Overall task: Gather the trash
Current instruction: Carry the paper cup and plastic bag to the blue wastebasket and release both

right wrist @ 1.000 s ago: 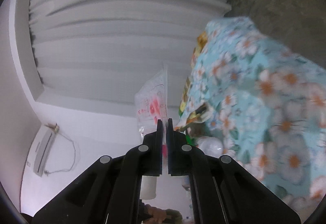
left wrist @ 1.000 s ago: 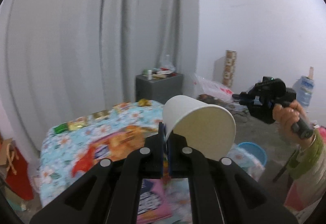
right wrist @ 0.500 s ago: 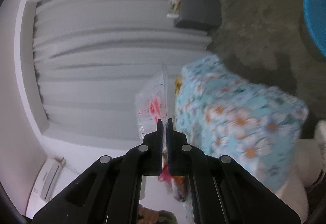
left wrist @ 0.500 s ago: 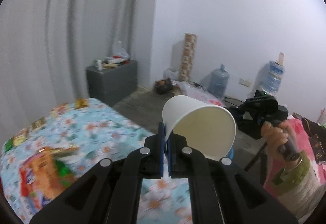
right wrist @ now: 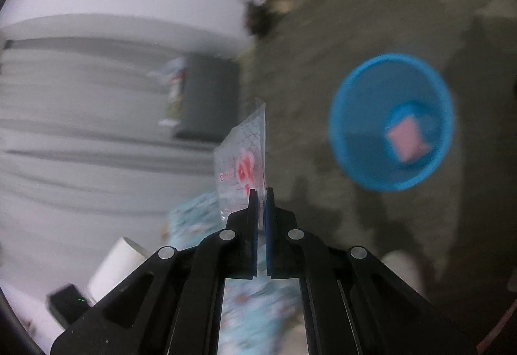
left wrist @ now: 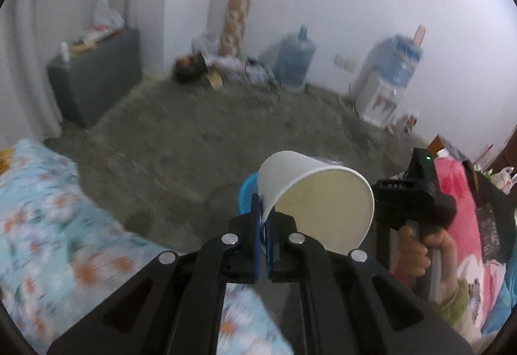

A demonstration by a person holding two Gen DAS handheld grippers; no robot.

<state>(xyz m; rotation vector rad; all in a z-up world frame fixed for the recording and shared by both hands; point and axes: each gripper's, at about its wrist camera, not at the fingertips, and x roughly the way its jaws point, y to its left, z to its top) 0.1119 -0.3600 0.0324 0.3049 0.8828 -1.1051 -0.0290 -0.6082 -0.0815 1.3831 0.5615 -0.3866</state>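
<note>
My left gripper (left wrist: 264, 209) is shut on the rim of a white paper cup (left wrist: 318, 203), which lies tilted with its mouth toward the camera. Behind the cup a sliver of the blue bin (left wrist: 246, 193) shows on the floor. My right gripper (right wrist: 261, 193) is shut on a clear plastic wrapper (right wrist: 242, 157) printed in red. The blue bin (right wrist: 392, 122) sits on the floor ahead and to the right of it, with a pink packet (right wrist: 407, 141) inside. The white paper cup (right wrist: 116, 267) appears low on the left in the right wrist view. A hand (left wrist: 420, 248) holds the right gripper's handle beside the cup.
A table with a floral cloth (left wrist: 48, 225) lies at lower left. Along the far wall stand a grey cabinet (left wrist: 97, 77), a patterned roll (left wrist: 237, 9), a water jug (left wrist: 295, 60) and a water dispenser (left wrist: 387, 80). Grey floor (left wrist: 194, 135) stretches between.
Both views have swung away from the curtain and the floral table toward the floor. The blue bin has come into full view in the right wrist view. Both grips are unchanged.
</note>
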